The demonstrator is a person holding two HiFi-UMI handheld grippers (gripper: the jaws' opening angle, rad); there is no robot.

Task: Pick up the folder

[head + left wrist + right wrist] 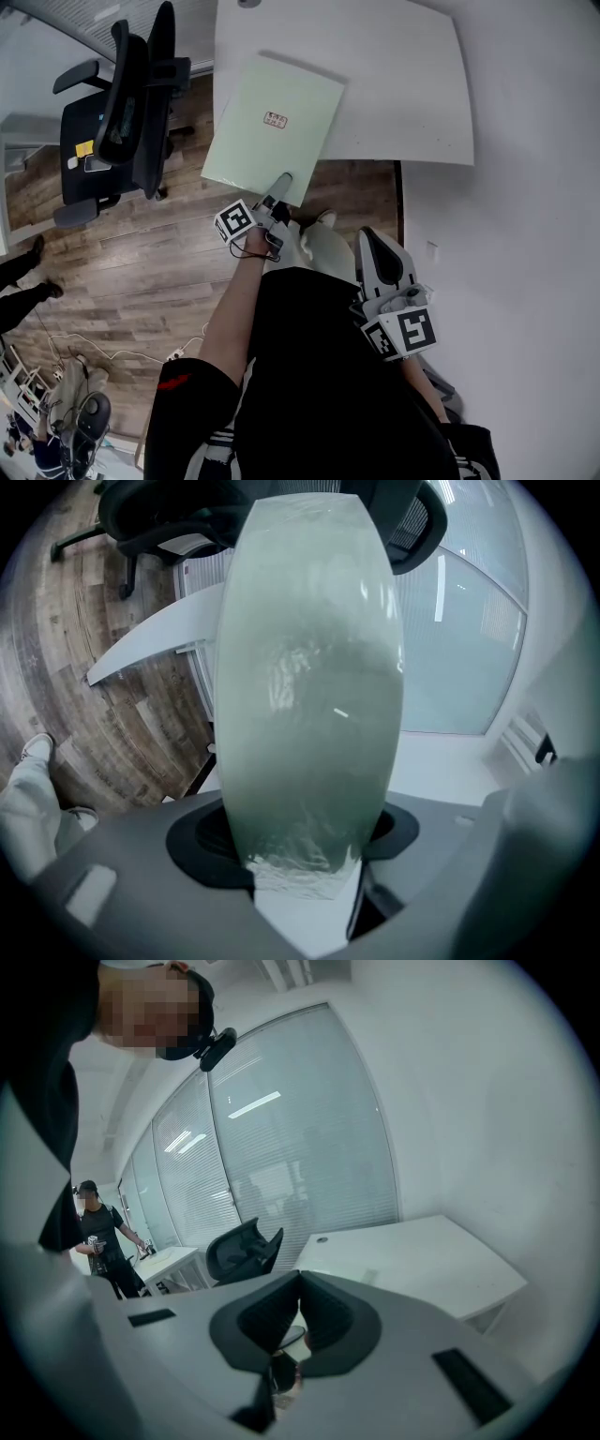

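Observation:
A pale green folder (272,131) with a small label lies on the near left corner of the white desk (403,84), its near part hanging past the desk's edge over the wooden floor. My left gripper (279,184) is at the folder's near corner. In the left gripper view the folder (309,667) fills the middle and runs down into the gap of that gripper (302,841), whose jaws stand wide apart on either side of it. My right gripper (377,248) hangs by the person's hip, away from the desk, jaws together and empty (300,1279).
A black office chair (131,103) stands left of the desk on the wooden floor. A white wall runs along the right. The right gripper view shows the desk (412,1260), the chair (242,1246) and another person (94,1232) standing far off.

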